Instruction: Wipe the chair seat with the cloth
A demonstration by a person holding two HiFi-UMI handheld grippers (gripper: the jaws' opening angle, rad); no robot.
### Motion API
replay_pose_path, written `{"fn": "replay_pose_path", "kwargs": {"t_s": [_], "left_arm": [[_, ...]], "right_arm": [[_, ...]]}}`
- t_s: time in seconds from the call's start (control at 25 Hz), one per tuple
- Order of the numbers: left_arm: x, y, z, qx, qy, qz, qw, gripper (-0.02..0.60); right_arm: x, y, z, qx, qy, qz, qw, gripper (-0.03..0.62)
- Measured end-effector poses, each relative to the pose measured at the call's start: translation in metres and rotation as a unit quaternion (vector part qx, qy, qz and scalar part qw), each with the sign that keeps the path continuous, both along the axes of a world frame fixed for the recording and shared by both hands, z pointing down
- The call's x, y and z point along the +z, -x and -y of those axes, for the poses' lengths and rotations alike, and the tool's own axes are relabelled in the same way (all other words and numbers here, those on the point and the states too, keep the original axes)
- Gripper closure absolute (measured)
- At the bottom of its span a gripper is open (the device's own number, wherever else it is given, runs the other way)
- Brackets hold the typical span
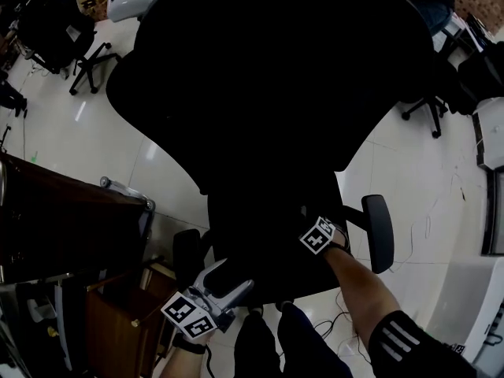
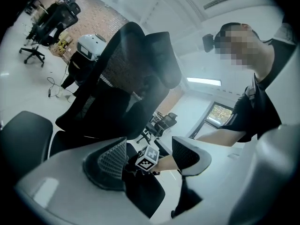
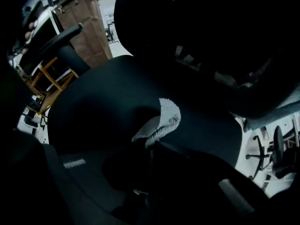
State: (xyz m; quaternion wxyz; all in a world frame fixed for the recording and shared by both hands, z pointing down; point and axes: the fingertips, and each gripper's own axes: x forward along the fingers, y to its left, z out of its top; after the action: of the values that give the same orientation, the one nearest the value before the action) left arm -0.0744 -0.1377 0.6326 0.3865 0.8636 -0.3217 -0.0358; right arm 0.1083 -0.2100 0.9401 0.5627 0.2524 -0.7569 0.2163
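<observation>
A black office chair fills the head view; its tall back (image 1: 276, 69) hides most of the seat (image 1: 260, 239). In the right gripper view, my right gripper (image 3: 151, 146) is shut on a grey terry cloth (image 3: 164, 118), which hangs just over the black seat (image 3: 103, 97). In the head view only its marker cube (image 1: 319, 235) shows, at the seat's right side. My left gripper (image 1: 227, 278) is at the seat's front left, open and holding nothing. In the left gripper view, its jaws (image 2: 149, 145) stand wide apart, with the right gripper's cube (image 2: 147, 158) seen between them.
The armrests (image 1: 379, 231) (image 1: 187, 254) flank the seat. A dark wooden desk (image 1: 63, 219) stands close on the left. Other office chairs (image 1: 59, 22) (image 1: 429, 105) stand further off on the white floor. Cables (image 1: 346, 321) lie near my legs (image 1: 276, 345).
</observation>
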Motion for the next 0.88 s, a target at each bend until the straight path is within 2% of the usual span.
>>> {"fn": "replay_pose_path", "kwargs": {"t_s": [0.12,0.2,0.28,0.4,0.52,0.68,0.8,0.88], "left_arm": [[0.001,-0.009,-0.001,0.008,0.002,-0.001,1.0,0.253],[0.002,-0.014,-0.003,0.014,0.003,0.001,0.9999,0.253],[0.0,-0.016,-0.004,0.02,0.001,0.001,0.9998,0.253],[-0.006,-0.011,-0.008,0.016,-0.001,0.002,0.9999,0.253],[-0.007,0.0,-0.017,0.007,0.005,0.006,0.9999,0.253],[0.0,0.017,-0.032,-0.007,0.018,0.014,0.9997,0.253],[0.007,0.027,-0.039,-0.019,0.025,0.019,0.9993,0.253],[0.009,0.03,-0.042,-0.024,0.027,0.019,0.9992,0.253]], "right_arm": [[-0.008,-0.043,0.003,0.021,-0.011,-0.017,1.0,0.565],[-0.012,-0.051,0.003,0.043,-0.013,-0.013,0.999,0.565],[-0.018,-0.041,-0.001,0.06,-0.01,0.007,0.998,0.565],[-0.03,0.014,-0.016,0.037,0.0,0.059,0.998,0.565],[-0.037,0.097,-0.047,-0.025,0.017,0.107,0.994,0.565],[-0.045,0.196,-0.093,-0.101,0.036,0.152,0.983,0.565],[-0.041,0.232,-0.12,-0.119,0.059,0.163,0.978,0.565],[-0.031,0.236,-0.13,-0.116,0.071,0.164,0.977,0.565]]}}
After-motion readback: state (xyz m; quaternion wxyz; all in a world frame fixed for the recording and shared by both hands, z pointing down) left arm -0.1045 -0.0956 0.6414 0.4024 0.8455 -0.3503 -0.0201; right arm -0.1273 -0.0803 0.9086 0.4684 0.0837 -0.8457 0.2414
